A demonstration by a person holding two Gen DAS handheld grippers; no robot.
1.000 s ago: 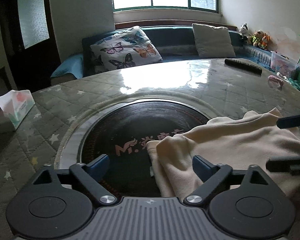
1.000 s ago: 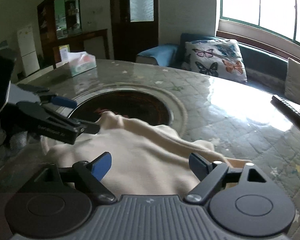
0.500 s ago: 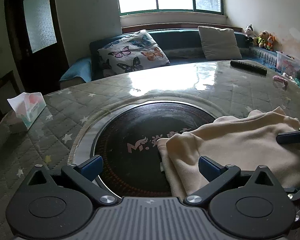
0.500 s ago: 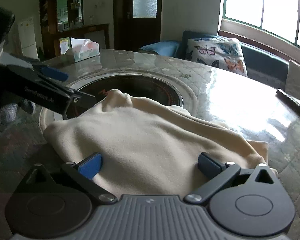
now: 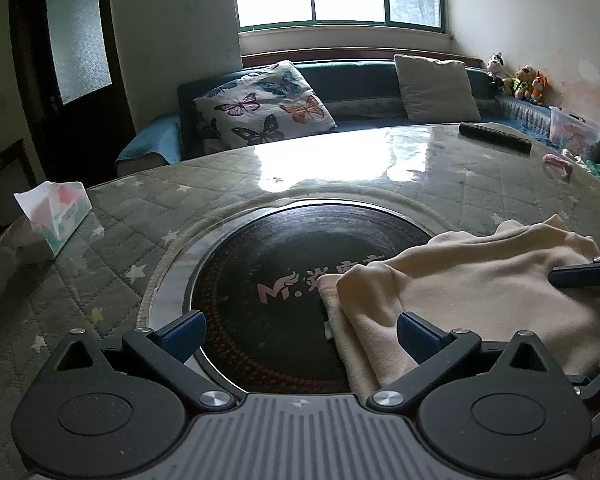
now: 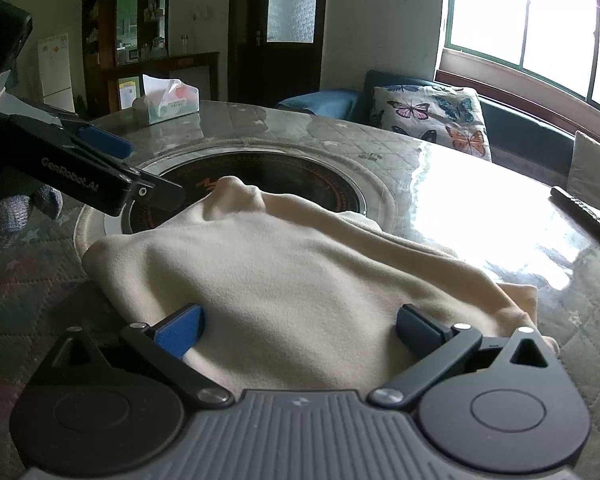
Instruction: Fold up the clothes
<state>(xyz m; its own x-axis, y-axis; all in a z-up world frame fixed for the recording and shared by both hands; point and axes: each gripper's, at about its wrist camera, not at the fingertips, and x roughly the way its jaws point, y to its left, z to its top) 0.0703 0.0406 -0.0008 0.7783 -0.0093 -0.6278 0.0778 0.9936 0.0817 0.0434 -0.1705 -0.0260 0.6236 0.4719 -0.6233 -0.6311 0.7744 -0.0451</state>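
Right wrist view: both hand-held grippers (image 6: 298, 330) (image 5: 300, 330) spread wide over cream garment (image 6: 300, 280) (tissue box (image 6: 168, 102) with tissue protruding).

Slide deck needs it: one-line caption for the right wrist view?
Open right tool poised over a cream garment on the quilted table, left tool at its far edge.

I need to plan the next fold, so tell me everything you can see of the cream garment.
The cream garment looks like soft, fleecy knit, plain and unprinted. It lies bunched in loose folds on the quilted table, one edge over the dark round inset. The open right gripper sits low over it, fabric between its fingers; the open left gripper is at its folded edge. Its type is unclear.
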